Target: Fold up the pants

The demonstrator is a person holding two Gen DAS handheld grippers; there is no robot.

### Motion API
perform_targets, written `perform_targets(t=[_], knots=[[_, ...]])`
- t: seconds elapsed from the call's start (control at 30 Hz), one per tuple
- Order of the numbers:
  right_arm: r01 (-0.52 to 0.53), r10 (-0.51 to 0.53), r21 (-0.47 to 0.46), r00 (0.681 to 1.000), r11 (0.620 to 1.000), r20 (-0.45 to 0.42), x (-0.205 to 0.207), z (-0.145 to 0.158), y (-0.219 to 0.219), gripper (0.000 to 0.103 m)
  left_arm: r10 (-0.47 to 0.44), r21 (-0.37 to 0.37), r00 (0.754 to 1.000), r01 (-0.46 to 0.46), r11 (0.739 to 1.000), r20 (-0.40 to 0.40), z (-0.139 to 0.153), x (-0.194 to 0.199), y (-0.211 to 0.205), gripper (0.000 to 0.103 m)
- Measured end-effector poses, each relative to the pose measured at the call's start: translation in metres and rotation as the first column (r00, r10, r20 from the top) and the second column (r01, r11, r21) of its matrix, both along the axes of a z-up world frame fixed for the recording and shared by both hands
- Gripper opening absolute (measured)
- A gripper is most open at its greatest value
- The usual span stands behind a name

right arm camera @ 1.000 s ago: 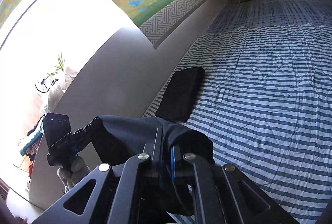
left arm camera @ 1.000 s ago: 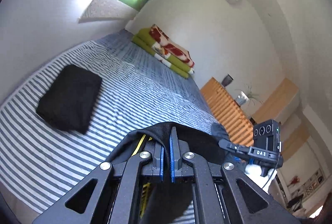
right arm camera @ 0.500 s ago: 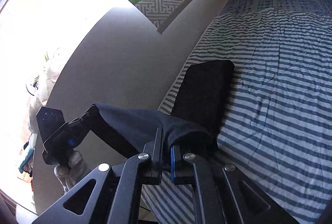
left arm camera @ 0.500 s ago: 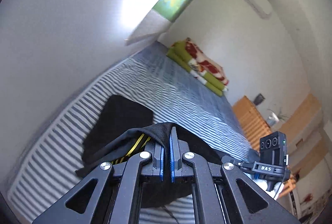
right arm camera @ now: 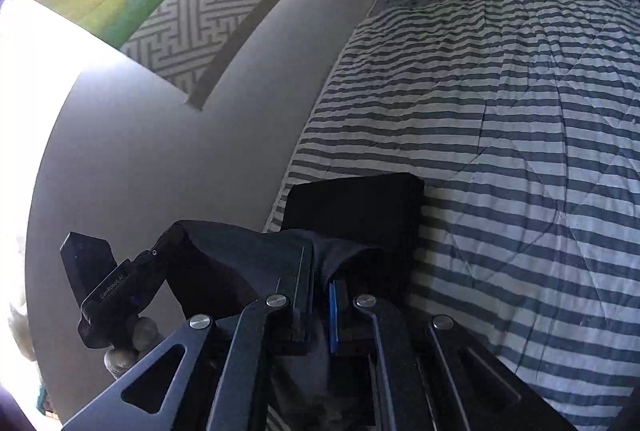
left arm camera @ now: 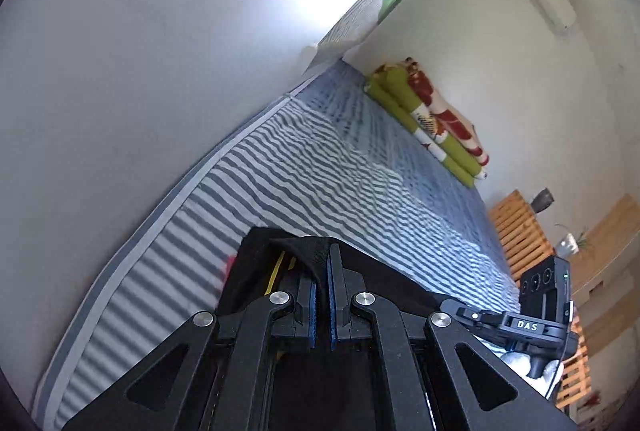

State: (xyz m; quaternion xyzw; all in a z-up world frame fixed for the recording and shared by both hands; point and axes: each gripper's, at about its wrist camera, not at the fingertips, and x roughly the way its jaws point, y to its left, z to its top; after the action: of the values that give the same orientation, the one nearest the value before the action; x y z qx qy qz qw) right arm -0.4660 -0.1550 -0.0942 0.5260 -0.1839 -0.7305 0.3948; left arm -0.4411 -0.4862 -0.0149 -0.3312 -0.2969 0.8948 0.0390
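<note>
Two grippers, each clamped on one pair of dark pants: left gripper (left arm camera: 322, 295) at lower centre of the left-wrist view, pinching a black hem; right gripper (right arm camera: 320, 305) at lower centre of the right-wrist view, pinching the same cloth, stretched toward lower left. One folded black garment (right arm camera: 356, 207) lying mid-frame on the striped bed (right arm camera: 500, 151), beside the wall. Best practice, as judged: keep both edges taut and level, lower together, release only once flat. One folded blanket stack (left arm camera: 428, 119), upper right.
</note>
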Motion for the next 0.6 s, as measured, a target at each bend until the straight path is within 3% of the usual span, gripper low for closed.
perform_targets(t=[0.2, 0.3, 0.47, 0.57, 0.6], knots=[[0.047, -0.048, 0.007, 0.997, 0.999, 0.06, -0.04, -0.027, -0.007, 0.005, 0.002, -0.001, 0.999, -0.002, 1.0, 0.047, -0.04, -0.051, 0.0, 0.003], [0.055, -0.056, 0.012, 0.994, 0.998, 0.097, -0.055, -0.044, -0.012, 0.006, 0.011, -0.046, 0.996, -0.007, 0.999, 0.087, -0.063, -0.074, 0.0, 0.003], [0.046, -0.047, 0.009, 0.981, 0.999, 0.19, -0.071, -0.066, -0.013, 0.017, 0.033, -0.094, 0.981, -0.015, 0.995, 0.192, -0.081, -0.096, -0.002, 0.005], [0.071, -0.059, -0.046, 0.97, 0.996, 0.235, -0.079, -0.068, 0.006, 0.033, 0.041, -0.064, 0.982, -0.03, 0.997, 0.187, -0.077, -0.095, -0.011, 0.006], [0.089, -0.074, -0.052, 0.967, 0.995, 0.243, -0.081, -0.068, 0.012, 0.033, 0.046, -0.064, 0.983, -0.035, 0.997, 0.18, -0.075, -0.093, -0.012, 0.006]])
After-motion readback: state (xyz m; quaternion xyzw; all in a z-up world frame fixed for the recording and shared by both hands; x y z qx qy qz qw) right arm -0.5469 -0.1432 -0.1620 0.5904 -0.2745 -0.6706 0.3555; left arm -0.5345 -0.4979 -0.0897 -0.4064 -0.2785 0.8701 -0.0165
